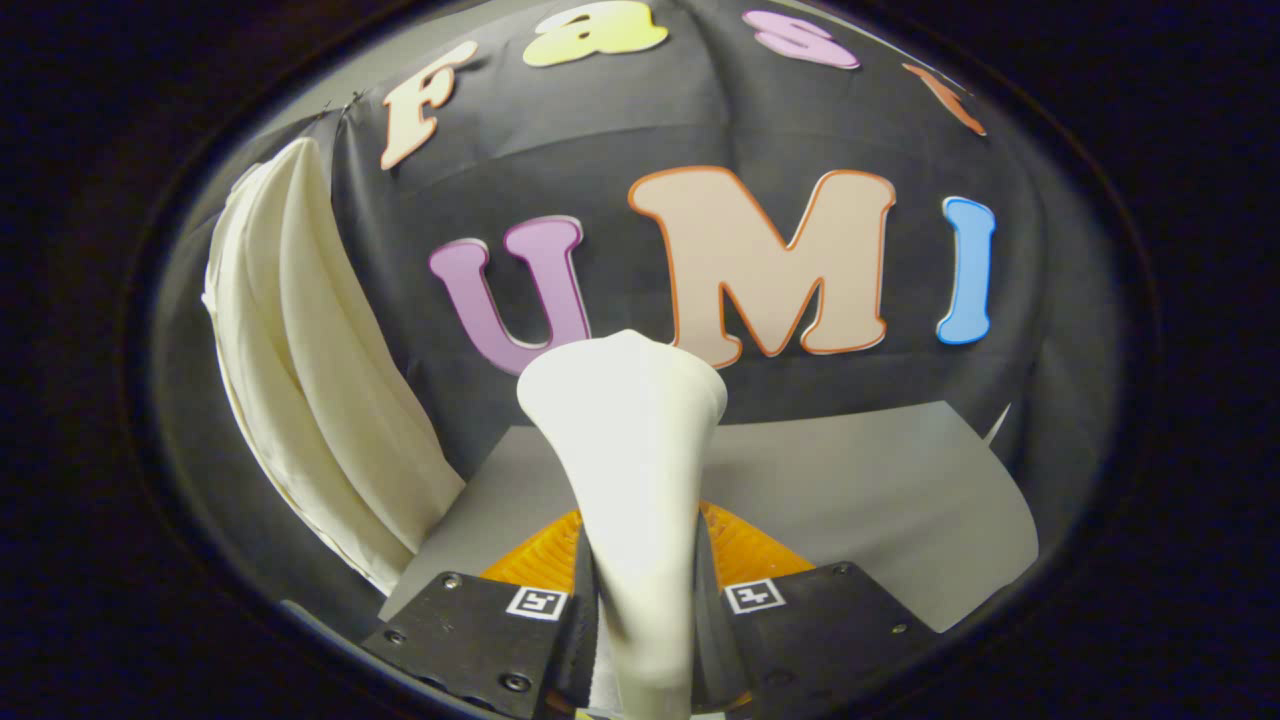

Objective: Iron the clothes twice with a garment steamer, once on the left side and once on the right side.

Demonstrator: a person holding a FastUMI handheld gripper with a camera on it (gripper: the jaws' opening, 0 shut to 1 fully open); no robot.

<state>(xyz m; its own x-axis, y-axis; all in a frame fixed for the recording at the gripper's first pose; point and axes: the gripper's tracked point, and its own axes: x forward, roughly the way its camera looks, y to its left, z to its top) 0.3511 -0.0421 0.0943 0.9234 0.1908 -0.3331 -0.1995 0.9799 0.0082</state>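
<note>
Gripper pinched on the slim neck of the white garment steamer, both fingers pressing its sides, no gap showing. Handle running up and away from between the fingers, flaring into a broad head pointed toward the dark cloth wall, well beyond the fingertips. Orange piece showing either side of the neck just ahead of the fingers, ribbed; hard to tell what it belongs to. Below and beyond, pale grey surface stretching to the foot of the wall

Off to the left of the steamer, cream clothes hanging in long folds in front of the wall, hem reaching down near the surface edge. Steamer head clear of the fabric, apart from it and aimed past it rather than at it

Judged from this: steamer in hand and lifted, so the pick-up looks done. No contact with the clothes, no steam visible, nothing to say either pass is finished. Left to do, most likely: swing the head over to the fabric, run down the left side, then the right side
</note>
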